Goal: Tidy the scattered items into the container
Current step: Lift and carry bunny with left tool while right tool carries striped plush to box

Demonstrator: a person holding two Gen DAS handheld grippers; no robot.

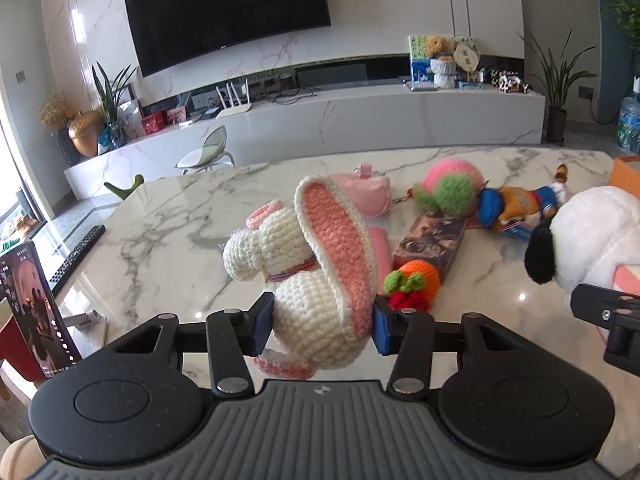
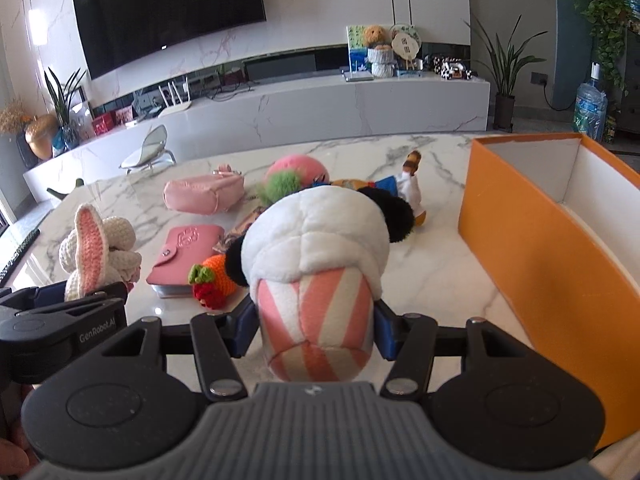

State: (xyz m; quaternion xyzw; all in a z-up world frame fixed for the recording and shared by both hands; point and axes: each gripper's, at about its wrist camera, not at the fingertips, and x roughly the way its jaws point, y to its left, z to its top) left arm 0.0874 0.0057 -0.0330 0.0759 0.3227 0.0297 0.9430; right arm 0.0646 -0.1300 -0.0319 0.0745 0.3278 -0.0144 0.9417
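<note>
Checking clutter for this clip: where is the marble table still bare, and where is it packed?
Bare marble lies between the orange box and the toys, and left of the crochet rabbit. Crowded centre: pink pouch, pink wallet, crochet carrot.

Bright daylight, glare on marble table (image 1: 168, 216), sharp pics, fisheye-bent edges.

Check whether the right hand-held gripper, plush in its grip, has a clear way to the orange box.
Probably yes. The right hand-held gripper is shut on the white plush, and only bare marble separates it from the open-topped orange box at its right.
</note>
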